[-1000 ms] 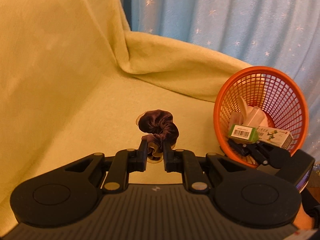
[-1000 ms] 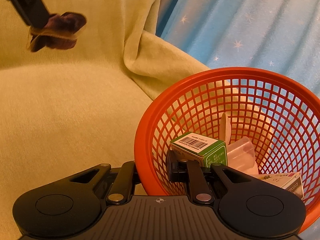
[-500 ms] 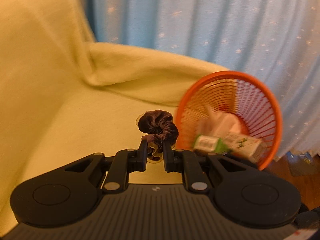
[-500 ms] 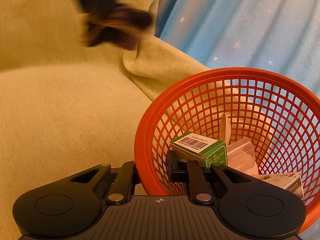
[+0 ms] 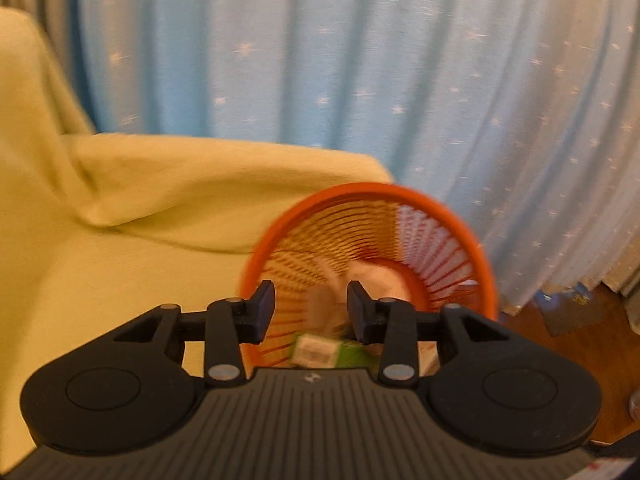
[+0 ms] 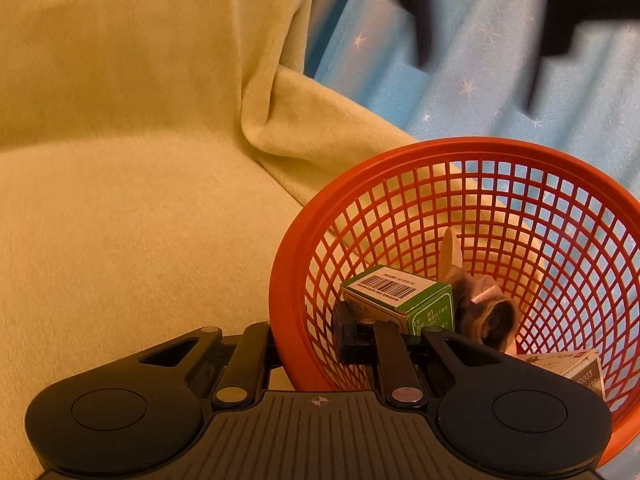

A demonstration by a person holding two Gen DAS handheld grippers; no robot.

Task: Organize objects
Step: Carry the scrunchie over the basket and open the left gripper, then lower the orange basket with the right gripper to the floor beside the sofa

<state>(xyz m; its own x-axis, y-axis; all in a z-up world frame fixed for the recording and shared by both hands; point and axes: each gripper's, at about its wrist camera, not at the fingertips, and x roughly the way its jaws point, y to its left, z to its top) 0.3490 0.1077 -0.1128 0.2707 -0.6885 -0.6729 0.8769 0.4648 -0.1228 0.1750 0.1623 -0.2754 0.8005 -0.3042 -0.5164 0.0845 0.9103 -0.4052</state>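
An orange mesh basket (image 6: 520, 152) stands on a yellow-covered sofa. My right gripper (image 6: 306, 338) is shut on the basket's near rim, one finger inside and one outside. My left gripper (image 5: 311, 312) is open and empty above the basket (image 5: 472, 248), and shows blurred at the top of the right wrist view (image 6: 492, 8). The dark purple scrunchie (image 6: 486, 314) lies inside the basket beside a green box (image 6: 400, 294) with a barcode. The green box (image 5: 320, 350) also shows in the blurred left wrist view.
A second small box (image 6: 572, 368) and a pale plastic piece (image 6: 450, 250) lie in the basket. The yellow sofa seat (image 6: 140, 240) spreads to the left. A blue star-patterned curtain (image 5: 360, 60) hangs behind. Wooden floor (image 5: 568, 328) shows at the right.
My left gripper carried the scrunchie rightwards over the basket and opened. The scrunchie has dropped into the basket. My right gripper has kept its hold on the rim.
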